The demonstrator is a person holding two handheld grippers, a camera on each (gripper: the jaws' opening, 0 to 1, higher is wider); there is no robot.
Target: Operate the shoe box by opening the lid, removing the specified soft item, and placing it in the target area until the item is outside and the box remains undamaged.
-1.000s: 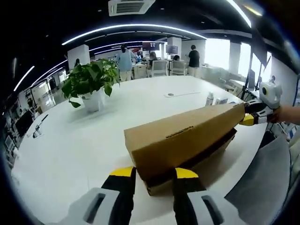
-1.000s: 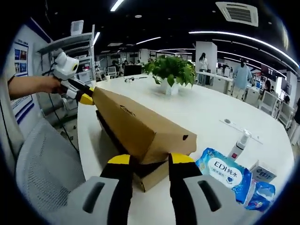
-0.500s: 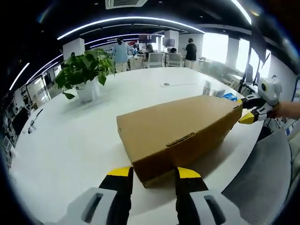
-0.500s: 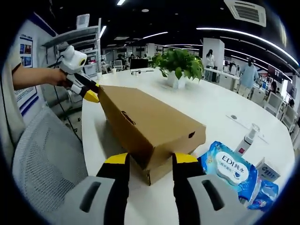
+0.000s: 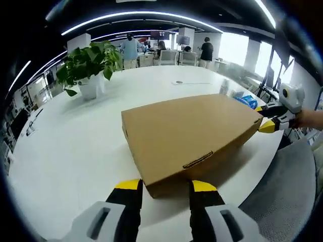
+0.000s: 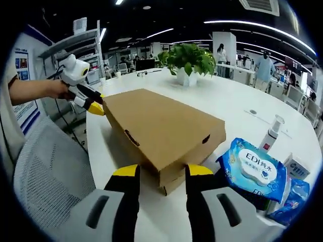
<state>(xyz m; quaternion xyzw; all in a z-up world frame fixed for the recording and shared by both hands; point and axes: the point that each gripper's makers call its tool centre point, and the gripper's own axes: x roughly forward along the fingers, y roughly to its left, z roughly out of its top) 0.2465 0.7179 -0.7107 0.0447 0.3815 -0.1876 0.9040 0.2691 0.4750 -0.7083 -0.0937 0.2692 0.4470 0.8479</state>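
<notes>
Shoe box (image 5: 189,136) closed on the white counter (image 5: 75,146)

Left tool (image 5: 164,185) and right tool (image 6: 156,171) – both spread – flank opposite box ends.

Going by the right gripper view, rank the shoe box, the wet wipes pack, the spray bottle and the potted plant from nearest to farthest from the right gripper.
1. shoe box, straight ahead of the right gripper.
2. wet wipes pack, to the right.
3. spray bottle, behind the wipes.
4. potted plant, far across the table.
</notes>
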